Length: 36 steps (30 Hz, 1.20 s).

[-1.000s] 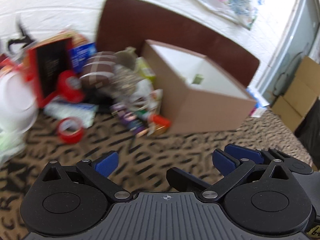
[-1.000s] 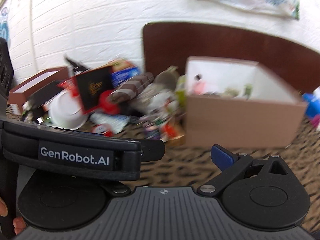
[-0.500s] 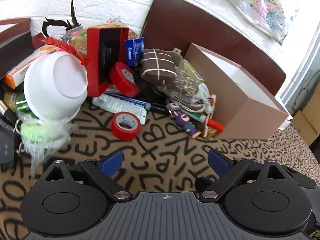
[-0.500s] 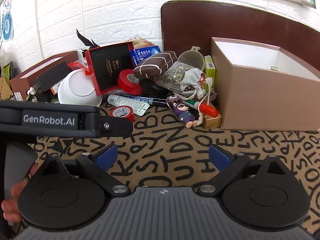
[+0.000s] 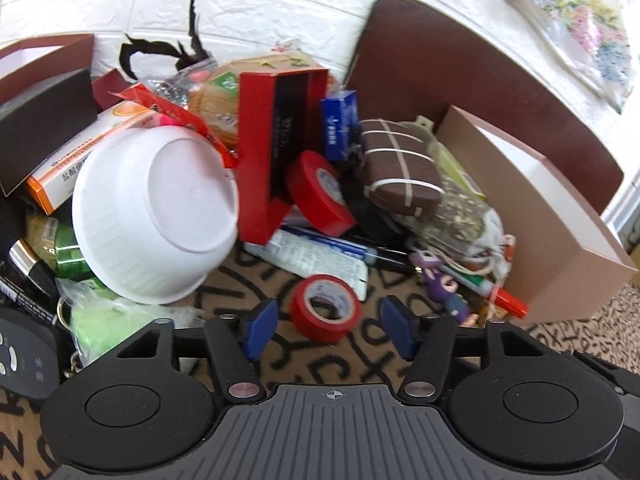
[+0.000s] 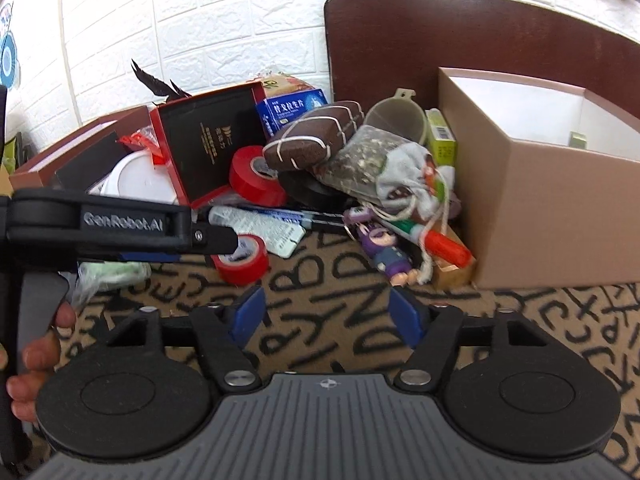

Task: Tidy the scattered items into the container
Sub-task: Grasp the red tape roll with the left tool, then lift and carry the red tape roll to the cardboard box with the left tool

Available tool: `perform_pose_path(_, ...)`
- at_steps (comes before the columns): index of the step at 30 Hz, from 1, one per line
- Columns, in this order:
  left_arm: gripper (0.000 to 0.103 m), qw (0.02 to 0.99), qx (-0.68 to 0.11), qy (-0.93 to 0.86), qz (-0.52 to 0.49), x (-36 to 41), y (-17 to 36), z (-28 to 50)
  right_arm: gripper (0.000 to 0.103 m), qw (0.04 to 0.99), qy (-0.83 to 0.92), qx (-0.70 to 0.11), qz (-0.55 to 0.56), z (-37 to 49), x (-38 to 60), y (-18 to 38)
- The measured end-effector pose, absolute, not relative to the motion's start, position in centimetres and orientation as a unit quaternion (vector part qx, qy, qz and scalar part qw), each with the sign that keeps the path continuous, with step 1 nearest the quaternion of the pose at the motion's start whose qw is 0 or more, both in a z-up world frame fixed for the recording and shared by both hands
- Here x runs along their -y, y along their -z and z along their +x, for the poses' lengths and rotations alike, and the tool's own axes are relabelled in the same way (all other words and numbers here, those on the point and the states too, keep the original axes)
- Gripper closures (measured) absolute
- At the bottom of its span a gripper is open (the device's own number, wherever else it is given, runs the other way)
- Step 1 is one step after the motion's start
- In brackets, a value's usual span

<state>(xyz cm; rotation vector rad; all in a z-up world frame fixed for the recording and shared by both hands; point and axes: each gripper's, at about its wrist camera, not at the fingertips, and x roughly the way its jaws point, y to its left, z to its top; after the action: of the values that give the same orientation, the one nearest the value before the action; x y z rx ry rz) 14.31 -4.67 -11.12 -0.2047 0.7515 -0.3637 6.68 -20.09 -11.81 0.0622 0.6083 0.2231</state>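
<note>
left claw (image 5: 326, 330): closing, small red tape roll (image 5: 325, 307) between the pads, not pinched yet
right claw (image 6: 326, 314): closing, nothing inside
box (image 6: 560, 216): right of pile

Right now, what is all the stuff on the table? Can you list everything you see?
box: 1, tan with white inside, right side, open top.
tape rolls: 2, red; one flat on the mat by the left gripper, one leaning on the red case.
bowl: 1, white, tipped on its side, left.
red case: 1, red and black, standing open.
brown block: 1, brown with white string, on top of the pile.
pouch: 1, speckled with drawstring, beside the box.
toy figure: 1, purple, lying on the mat.
marker: 1, red cap, by the box.
blue packet: 1, behind the pile.
mat: 1, tan with black letters.
left gripper: jaws closing, nothing between them.
right gripper: jaws closing, nothing between them.
</note>
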Motion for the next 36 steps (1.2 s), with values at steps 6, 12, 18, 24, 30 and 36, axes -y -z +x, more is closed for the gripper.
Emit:
perform_pose_path(6,0.059,0.900,-0.388,0.168,-0.105,4.1,12.5,16.1,0.052,0.943,-0.129,-0.305,0.037,8.8,18.9,11.9)
perform_pose_path(12,0.061,0.894,-0.396,0.173,-0.119,3.3,13.2,17.2,0.063,0.936,-0.144,-0.317,0.055,10.9,18.2,12.3)
perform_pose_path(18,0.065,0.892,-0.396,0.179,-0.125,3.3,13.6,17.9,0.075,0.930,-0.154,-0.329,0.063,12.6,17.2,12.9)
perform_pose_path(24,0.056,0.885,-0.397,0.204,-0.135,2.8,13.7,17.9,0.078,0.923,-0.158,-0.339,0.091,13.6,17.6,13.4)
perform_pose_path(30,0.075,0.872,-0.408,0.228,-0.150,2.4,14.2,18.4,0.079,0.921,-0.171,-0.341,0.086,13.7,17.2,13.3)
perform_pose_path(36,0.075,0.860,-0.414,0.241,-0.173,1.9,14.8,19.2,0.081,0.902,-0.188,-0.368,0.125,15.5,17.4,14.1)
